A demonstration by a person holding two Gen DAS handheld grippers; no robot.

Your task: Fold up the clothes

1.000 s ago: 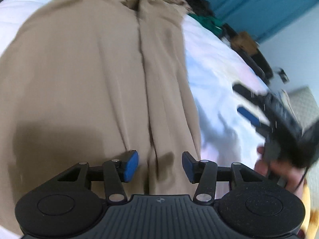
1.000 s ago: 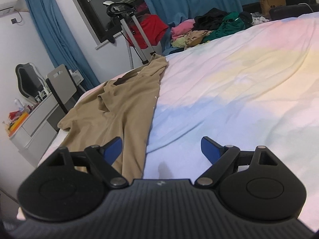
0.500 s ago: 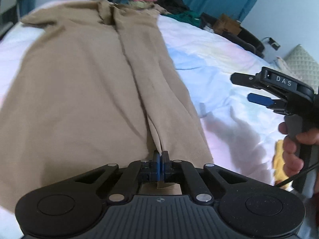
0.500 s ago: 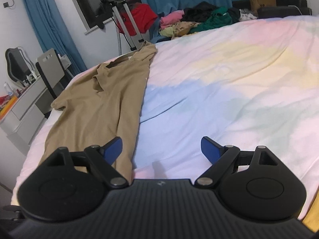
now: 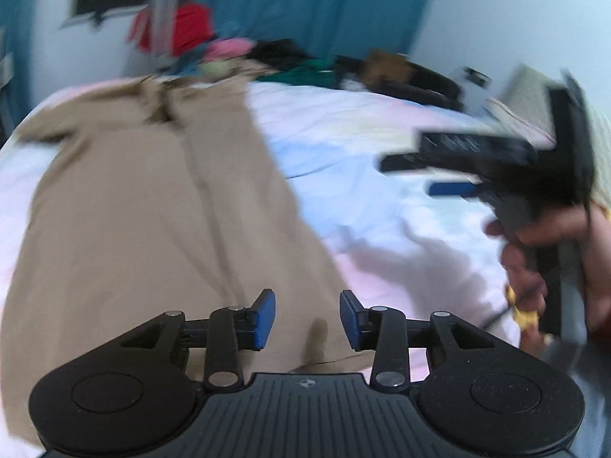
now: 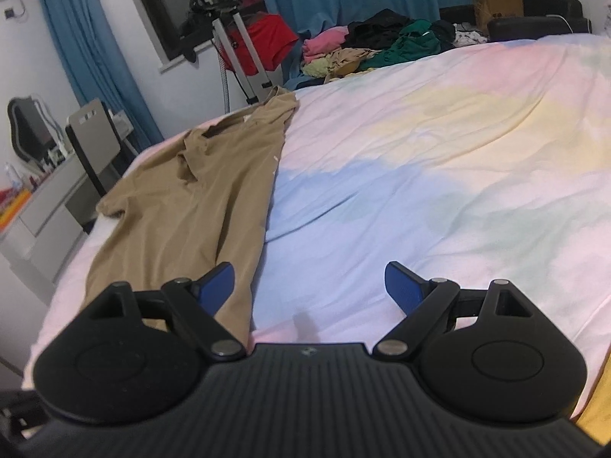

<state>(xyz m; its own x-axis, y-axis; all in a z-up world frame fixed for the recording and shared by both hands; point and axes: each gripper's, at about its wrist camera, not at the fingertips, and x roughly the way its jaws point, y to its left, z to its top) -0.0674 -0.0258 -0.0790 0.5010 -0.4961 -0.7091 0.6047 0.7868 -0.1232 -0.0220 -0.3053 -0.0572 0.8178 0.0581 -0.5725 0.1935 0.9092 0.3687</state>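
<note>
A tan shirt lies flat along the left side of the bed, collar at the far end; it shows in the right wrist view too, shirt. My left gripper hovers open over the shirt's near hem, nothing between its blue pads. The left view is blurred. My right gripper is open above the pastel sheet just right of the shirt's edge, and holds nothing. In the left wrist view the right gripper appears at the right, held by a hand.
The bed sheet stretches wide to the right of the shirt. A pile of clothes lies at the far end. A metal stand with a red garment, a chair and a dresser stand left of the bed.
My left gripper, shut on the shirt's hem half a second ago, has opened and lifted, letting the hem go. The right gripper has stayed open and shifted slightly.
</note>
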